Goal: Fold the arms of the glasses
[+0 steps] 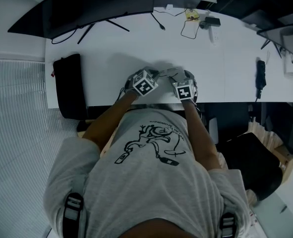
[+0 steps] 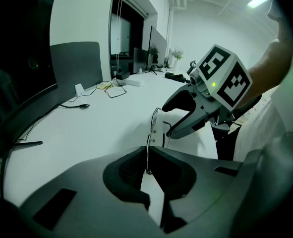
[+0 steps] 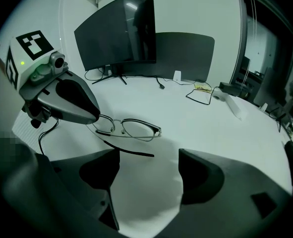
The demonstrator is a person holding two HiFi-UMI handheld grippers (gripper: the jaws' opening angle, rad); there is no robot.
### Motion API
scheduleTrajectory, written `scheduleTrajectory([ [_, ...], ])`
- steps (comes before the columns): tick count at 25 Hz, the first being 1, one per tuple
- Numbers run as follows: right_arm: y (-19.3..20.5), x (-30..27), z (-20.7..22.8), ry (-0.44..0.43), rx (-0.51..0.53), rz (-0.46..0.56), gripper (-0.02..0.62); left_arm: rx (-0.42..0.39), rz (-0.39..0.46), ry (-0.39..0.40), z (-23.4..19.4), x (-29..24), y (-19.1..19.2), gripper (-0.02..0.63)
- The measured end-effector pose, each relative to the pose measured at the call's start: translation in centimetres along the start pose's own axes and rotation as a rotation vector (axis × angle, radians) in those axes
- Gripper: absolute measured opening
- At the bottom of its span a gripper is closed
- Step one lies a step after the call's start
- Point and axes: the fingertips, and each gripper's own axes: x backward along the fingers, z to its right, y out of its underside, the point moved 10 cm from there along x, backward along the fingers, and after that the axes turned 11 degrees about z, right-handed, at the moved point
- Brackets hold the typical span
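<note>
My left gripper (image 2: 148, 166) clamps glasses (image 3: 131, 129) end, desk (image 3: 210, 128) front edge; right gripper (image 3: 148, 165) gapes, empty. Near arm (image 3: 129, 151) half-swung, I judge; fold unfinished.

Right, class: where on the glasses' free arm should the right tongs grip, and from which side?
Probably its dark tip, approached from the right gripper side: it juts clear of the glasses lenses, just ahead of those open tongs.

A: Glasses (image 3: 131, 129) from the head view?
B: Hidden beneath the left tongs (image 3: 92, 117) and right tongs (image 2: 169, 120).
A: From the right gripper view?
B: One hinge sits behind the left tongs. The clutter (image 1: 192, 15) far down the bench (image 1: 136, 48) is too small to name.
</note>
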Motion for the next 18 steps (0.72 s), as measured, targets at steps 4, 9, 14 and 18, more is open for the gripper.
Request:
scheduleTrajectory([
  [4, -0.1, 0.2, -0.4, 0.001, 0.004, 0.012, 0.356, -0.019, 0.010, -0.028, -0.3, 0.1, 0.0, 0.034],
  [9, 0.1, 0.9, -0.5, 0.006, -0.005, 0.023, 0.327, -0.056, 0.014, -0.056, -0.7, -0.1, 0.2, 0.034],
  [14, 0.7, 1.7, -0.7, 0.004, -0.032, 0.033, 0.296, -0.108, 0.038, -0.112, -1.1, -0.3, 0.2, 0.034],
  [18, 1.3, 2.3, -1.1, 0.001, -0.041, 0.051, 0.260, -0.197, 0.059, -0.169, -1.0, -0.5, 0.2, 0.035],
])
